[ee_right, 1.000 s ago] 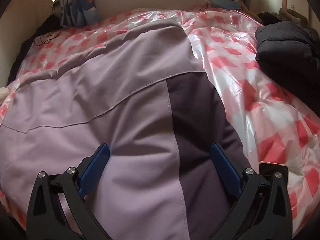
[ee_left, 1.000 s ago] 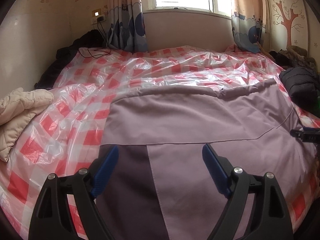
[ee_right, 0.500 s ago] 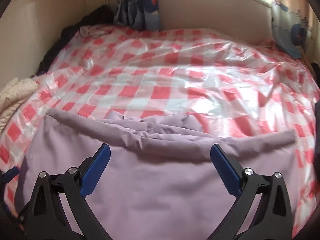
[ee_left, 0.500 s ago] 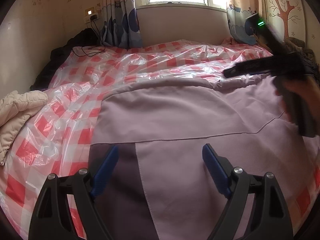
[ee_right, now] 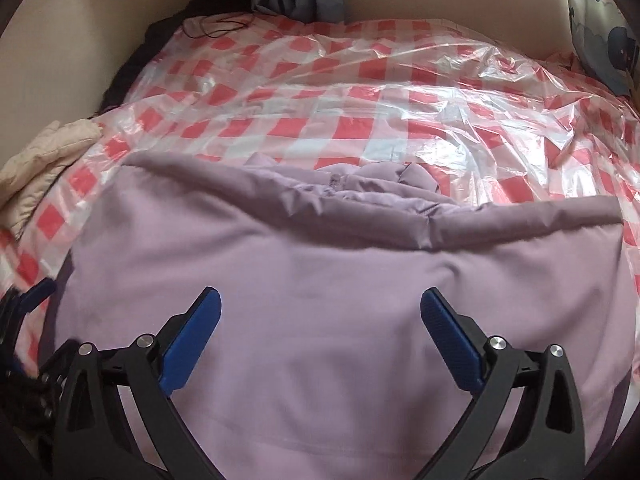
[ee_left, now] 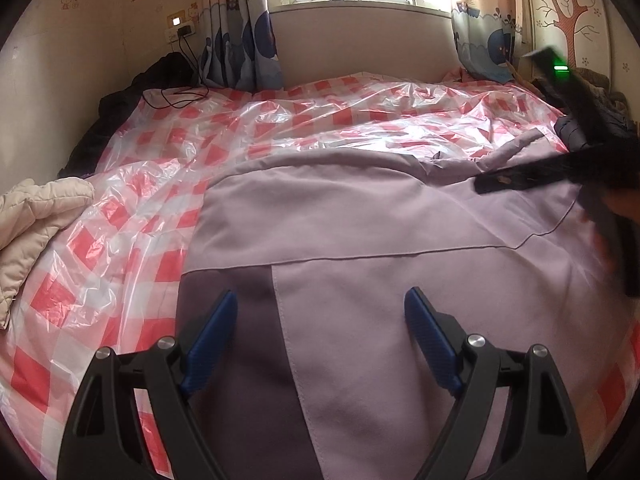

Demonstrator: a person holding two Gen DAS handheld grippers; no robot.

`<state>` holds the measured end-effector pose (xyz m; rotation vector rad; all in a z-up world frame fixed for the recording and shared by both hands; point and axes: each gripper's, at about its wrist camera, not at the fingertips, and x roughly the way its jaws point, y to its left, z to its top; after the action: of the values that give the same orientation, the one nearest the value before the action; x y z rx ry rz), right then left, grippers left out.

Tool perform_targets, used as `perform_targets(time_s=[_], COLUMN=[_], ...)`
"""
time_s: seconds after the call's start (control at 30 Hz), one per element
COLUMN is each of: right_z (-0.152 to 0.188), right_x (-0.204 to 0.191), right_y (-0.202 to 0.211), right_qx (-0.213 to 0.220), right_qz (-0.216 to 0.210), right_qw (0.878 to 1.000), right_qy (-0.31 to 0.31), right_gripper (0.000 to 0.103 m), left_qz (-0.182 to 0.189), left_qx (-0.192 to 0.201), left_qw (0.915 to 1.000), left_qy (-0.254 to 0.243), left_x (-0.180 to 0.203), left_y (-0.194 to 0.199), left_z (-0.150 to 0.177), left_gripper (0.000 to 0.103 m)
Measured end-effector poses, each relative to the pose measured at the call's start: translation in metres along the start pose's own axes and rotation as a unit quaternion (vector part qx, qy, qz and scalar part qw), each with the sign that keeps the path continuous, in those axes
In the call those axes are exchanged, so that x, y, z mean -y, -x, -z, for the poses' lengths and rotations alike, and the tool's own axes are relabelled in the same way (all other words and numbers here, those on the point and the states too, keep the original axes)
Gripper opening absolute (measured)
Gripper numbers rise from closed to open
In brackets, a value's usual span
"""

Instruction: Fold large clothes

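Your right gripper (ee_right: 320,316) has swung over the one lilac garment (ee_left: 360,232), jaws spread; your left gripper (ee_left: 320,320) too (both empty). Its sleeves stay hidden.

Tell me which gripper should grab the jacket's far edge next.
Probably the right gripper: open, hanging over the lilac jacket facing its bunched far edge. The left gripper, also open, sits over the near dark panel.

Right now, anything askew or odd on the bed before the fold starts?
Mostly tidy. The lilac garment lies flat on the red-checked plastic sheet, but its far edge is bunched into a crumpled lump, probably a collar or hood. Both grippers, left and right, are open above it, holding nothing.
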<state>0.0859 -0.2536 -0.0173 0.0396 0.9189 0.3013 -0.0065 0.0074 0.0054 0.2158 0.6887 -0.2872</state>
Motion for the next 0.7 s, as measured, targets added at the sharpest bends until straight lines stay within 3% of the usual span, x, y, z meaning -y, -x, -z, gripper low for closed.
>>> perform_targets(time_s=[0.2,0.33,0.43,0.5,0.57,0.63,0.7], right_z=[0.064,0.099,0.121,0.134,0.153,0.179,0.200], right_x=[-0.040,-0.046,-0.012,0.030,0.083,0.136,0.175], right_y=[0.062,0.090,0.114,0.135,0.161,0.182,0.191], right_qx=[0.010,0.001,-0.001,0.012,0.029,0.042,0.042], right_qz=[-0.026,-0.026,-0.031,-0.026,-0.042,-0.072,-0.086], right_qw=[0.997,0.996,0.999,0.997,0.984,0.957,0.936], right_qy=[0.074,0.088,0.013,-0.065,-0.170,-0.277,-0.339], right_gripper=[0.097,0.097,0.097,0.097,0.097,0.097,0.097], left_qz=[-0.005,-0.006,0.026,0.053,0.086,0.123,0.128], left_qx=[0.007,0.013,0.003,-0.014,-0.032,-0.050,-0.069], left_qw=[0.9999,0.9997,0.9995,0.9981,0.9898,0.9669,0.9444], left_qy=[-0.007,-0.018,-0.015,0.027,0.109,0.218,0.295], left_x=[0.004,0.006,-0.001,-0.019,-0.049,-0.090,-0.119], left_y=[0.004,0.007,0.008,0.012,0.023,0.038,0.050], left_z=[0.001,0.003,0.003,-0.001,-0.001,0.014,0.039], left_gripper=[0.082,0.082,0.082,0.082,0.082,0.082,0.083])
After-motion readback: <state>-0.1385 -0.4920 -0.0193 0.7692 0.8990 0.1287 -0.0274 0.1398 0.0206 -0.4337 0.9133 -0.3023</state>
